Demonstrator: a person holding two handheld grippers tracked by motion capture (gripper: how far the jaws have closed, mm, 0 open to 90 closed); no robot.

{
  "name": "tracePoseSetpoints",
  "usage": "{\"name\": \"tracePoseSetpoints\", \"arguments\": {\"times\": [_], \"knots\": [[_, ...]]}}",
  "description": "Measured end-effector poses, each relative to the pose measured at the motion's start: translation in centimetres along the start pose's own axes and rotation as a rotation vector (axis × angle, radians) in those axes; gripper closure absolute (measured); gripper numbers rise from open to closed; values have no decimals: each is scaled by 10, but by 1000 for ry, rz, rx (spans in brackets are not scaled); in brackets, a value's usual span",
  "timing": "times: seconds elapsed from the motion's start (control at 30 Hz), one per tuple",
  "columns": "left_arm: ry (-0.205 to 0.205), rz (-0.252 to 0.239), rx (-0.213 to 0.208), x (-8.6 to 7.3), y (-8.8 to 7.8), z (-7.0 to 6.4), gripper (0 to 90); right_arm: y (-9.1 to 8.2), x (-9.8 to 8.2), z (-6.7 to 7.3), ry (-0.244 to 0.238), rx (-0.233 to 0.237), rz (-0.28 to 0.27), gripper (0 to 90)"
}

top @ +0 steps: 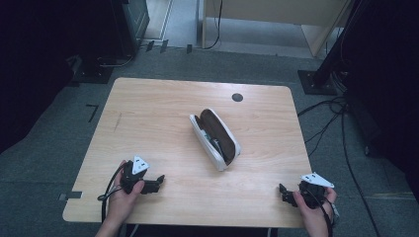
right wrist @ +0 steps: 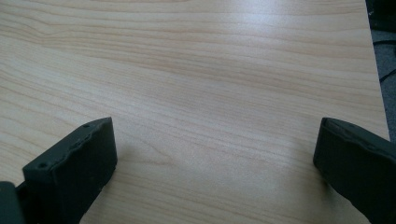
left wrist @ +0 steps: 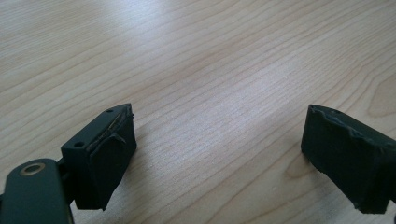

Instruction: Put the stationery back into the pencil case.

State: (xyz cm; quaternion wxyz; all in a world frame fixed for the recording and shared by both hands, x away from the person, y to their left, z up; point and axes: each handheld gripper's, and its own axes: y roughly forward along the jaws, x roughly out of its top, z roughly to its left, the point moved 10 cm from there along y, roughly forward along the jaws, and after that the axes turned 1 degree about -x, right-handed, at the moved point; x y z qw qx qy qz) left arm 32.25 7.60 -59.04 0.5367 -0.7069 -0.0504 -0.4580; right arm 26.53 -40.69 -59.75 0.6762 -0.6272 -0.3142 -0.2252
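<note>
High view: glasses case [top: 216, 139] lies open mid-table, looks light and stiff, best pinched by its rim; left gripper [top: 157, 183] and right gripper [top: 283, 193] gape empty at the near corners.

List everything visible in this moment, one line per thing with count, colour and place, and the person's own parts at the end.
Table: one, light wood, centre of the high view, on grey floor.
Glasses case: one, white outside with brown lining, lying open near the table's middle; something dark sits inside, too small to identify.
Round cap: one, dark, set in the tabletop near the far edge.
Stand bases: dark, on the floor beyond the table's far corners.
Left gripper: one, black with a grey three-cornered plate, near the front left edge, jaws wide apart and empty.
Right gripper: one, black with a grey plate, at the front right corner, jaws wide apart and empty.
Hands: two, each holding a gripper, entering from the bottom.
</note>
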Motion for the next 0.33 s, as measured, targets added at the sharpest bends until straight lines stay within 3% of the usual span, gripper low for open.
{"name": "tracePoseSetpoints", "arguments": {"times": [0.33], "knots": [[-26, -2, 23, 0, 0, -1, 102, 0, 0, 0, 1, 0, -2, 0]]}}
